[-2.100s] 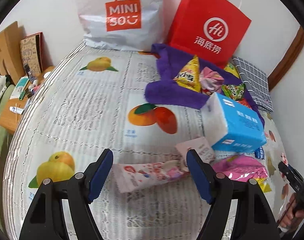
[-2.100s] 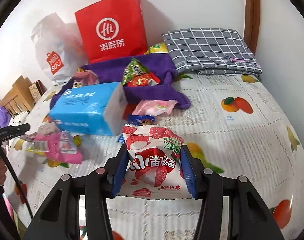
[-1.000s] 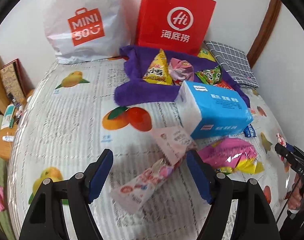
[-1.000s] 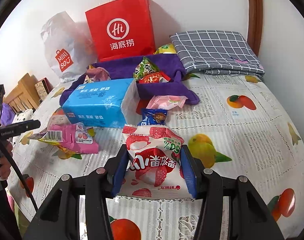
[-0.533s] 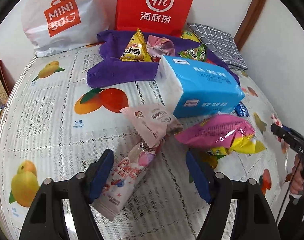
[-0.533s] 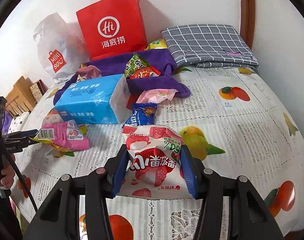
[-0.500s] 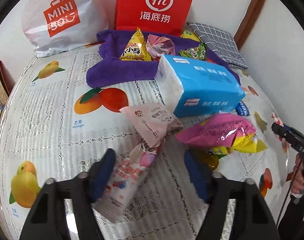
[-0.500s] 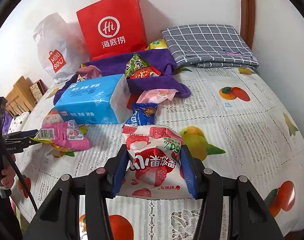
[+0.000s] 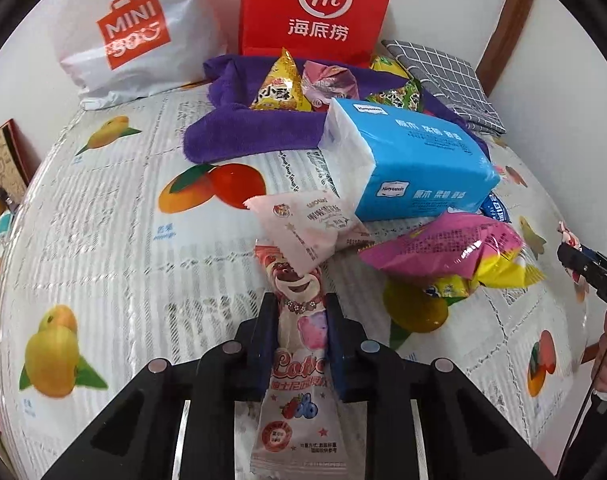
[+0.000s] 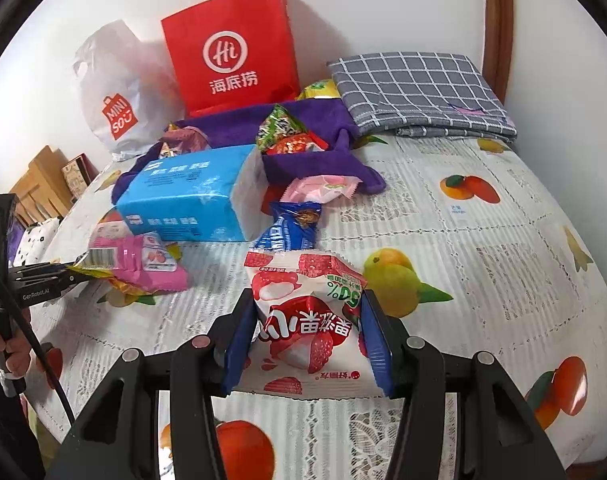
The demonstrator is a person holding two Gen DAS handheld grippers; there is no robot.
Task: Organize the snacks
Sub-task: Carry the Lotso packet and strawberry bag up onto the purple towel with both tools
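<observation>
Both our grippers hold a snack over the fruit-print bed (image 9: 115,216).

In the left wrist view, our left gripper (image 9: 300,320) has its jaws clamped on a long pink bear-print packet (image 9: 299,344), whose far end lies under a pale pink pouch (image 9: 309,224) beside the blue tissue pack (image 9: 415,164). Only the right wrist view shows our right gripper (image 10: 308,328) with its jaws pressed on a red-and-white lychee packet (image 10: 307,320), a blue candy wrapper (image 10: 291,226) just beyond it, and the whole grey checked cloth (image 10: 419,92). Both views show the purple towel (image 9: 239,128) piled with snacks.
</observation>
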